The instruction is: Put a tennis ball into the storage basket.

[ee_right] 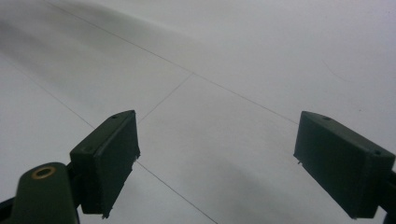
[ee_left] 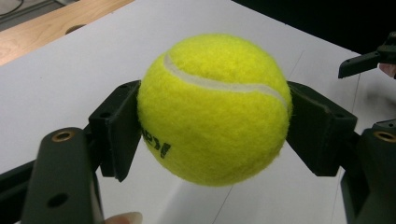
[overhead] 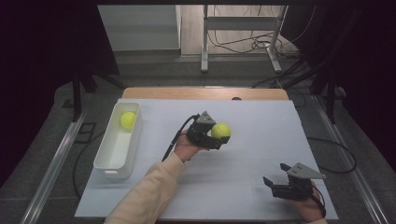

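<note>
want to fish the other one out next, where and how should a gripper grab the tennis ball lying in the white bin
Grip the tennis ball in the bin across its widest middle, coming straight down from above. It lies at the far end of the white bin, whose walls seem to block a sideways approach. Being round, any pair of opposite sides should do, as the left gripper shows on its own ball.

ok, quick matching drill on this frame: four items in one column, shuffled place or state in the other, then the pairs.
Items
1. left gripper
2. right gripper
3. held tennis ball
4. second tennis ball

States
A. lying in the white bin
B. jaws open, nothing between them
C. clamped between two black pads
D. shut on a ball above the white sheet

Pairs: 1-D, 2-B, 3-C, 4-A
</note>
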A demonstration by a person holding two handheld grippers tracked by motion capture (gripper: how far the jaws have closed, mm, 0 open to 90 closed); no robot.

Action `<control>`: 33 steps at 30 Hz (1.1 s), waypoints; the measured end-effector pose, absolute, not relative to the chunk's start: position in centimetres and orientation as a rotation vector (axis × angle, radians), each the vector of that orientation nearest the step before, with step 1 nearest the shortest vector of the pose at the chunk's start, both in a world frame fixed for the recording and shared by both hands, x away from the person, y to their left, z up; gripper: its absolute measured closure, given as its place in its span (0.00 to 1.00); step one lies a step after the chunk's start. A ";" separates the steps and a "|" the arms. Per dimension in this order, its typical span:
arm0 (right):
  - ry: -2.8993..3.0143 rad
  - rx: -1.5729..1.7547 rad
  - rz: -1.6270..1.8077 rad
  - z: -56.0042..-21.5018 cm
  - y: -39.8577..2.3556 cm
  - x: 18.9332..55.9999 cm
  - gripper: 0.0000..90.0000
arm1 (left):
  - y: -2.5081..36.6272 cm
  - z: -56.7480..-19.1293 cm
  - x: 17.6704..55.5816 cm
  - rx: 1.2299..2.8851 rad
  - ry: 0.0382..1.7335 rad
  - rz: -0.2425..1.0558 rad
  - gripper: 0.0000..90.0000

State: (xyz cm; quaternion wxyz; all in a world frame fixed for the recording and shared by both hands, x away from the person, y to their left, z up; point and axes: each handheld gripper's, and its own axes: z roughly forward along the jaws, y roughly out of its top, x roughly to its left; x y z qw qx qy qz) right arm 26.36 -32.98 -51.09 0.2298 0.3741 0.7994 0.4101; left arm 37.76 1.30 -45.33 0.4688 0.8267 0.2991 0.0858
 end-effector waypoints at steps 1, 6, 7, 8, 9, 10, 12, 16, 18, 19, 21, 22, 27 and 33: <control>2.200 1.029 1.132 -51.1 -33.0 26.4 0.16 | 1.4 -45.3 37.7 2.026 0.734 0.210 0.28; 2.199 1.029 1.131 -51.1 -32.9 26.4 0.16 | 1.9 -45.4 37.6 2.024 0.741 0.214 0.28; 2.200 1.031 1.131 -51.1 -32.9 26.4 0.16 | 2.1 -45.4 37.6 2.024 0.744 0.214 0.28; 2.200 1.031 1.130 -51.1 -32.9 26.4 0.16 | 2.2 -45.4 37.6 2.022 0.747 0.214 0.28; 2.200 1.030 1.132 -51.1 -32.9 26.4 0.16 | 2.4 -45.4 37.6 2.017 0.751 0.212 0.28; 2.201 1.031 1.132 -51.1 -32.9 26.4 0.16 | 2.5 -45.4 37.6 2.013 0.753 0.208 0.28; 2.200 1.030 1.132 -51.1 -32.9 26.4 0.16 | 2.6 -45.3 37.5 2.006 0.754 0.201 0.28; 2.201 1.032 1.128 -51.1 -32.9 26.3 0.16 | 2.9 -45.1 37.4 2.003 0.752 0.208 0.28; 2.201 1.032 1.128 -51.1 -32.9 26.3 0.16 | 3.1 -45.0 37.4 2.003 0.752 0.212 0.28; 2.201 1.032 1.128 -51.1 -32.9 26.4 0.16 | 3.1 -45.0 37.3 2.000 0.753 0.213 0.28; 2.200 1.032 1.130 -51.2 -32.9 26.4 0.16 | 3.3 -44.9 37.3 1.999 0.755 0.216 0.28; 2.202 1.031 1.127 -51.1 -32.9 26.4 0.16 | 3.4 -44.9 37.2 1.996 0.756 0.217 0.28; 2.203 1.032 1.126 -51.2 -32.9 26.4 0.16 | 3.9 -44.9 37.1 1.995 0.761 0.218 0.28; 2.203 1.033 1.116 -51.2 -32.9 26.4 0.16 | 4.3 -44.7 36.8 1.989 0.759 0.225 0.28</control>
